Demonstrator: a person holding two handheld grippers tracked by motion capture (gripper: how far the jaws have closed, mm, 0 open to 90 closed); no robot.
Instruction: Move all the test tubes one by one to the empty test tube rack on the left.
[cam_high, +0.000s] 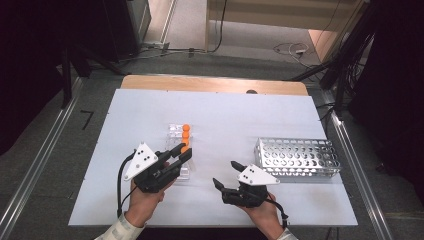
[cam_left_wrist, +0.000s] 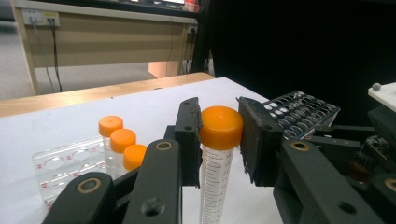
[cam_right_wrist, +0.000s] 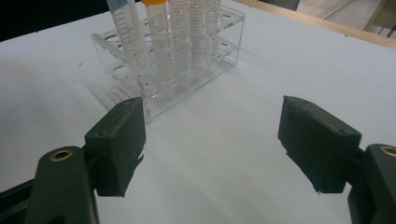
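- The left gripper (cam_left_wrist: 219, 135) has its black jaws closed on the orange cap of a clear graduated plastic tube (cam_left_wrist: 215, 158), upright.
- The right gripper (cam_right_wrist: 212, 140) hangs over the white table (cam_right_wrist: 233, 154), jaws wide.
- A clear acrylic rack (cam_high: 179, 150) holds three more orange-capped tubes (cam_high: 185, 134); a perforated metal rack (cam_high: 297, 156) sits well apart.

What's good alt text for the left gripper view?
The left tongs grip an orange-capped tube by its cap, upright above a white table. Three more capped tubes stand in a clear rack at left; a metal rack sits behind at right.
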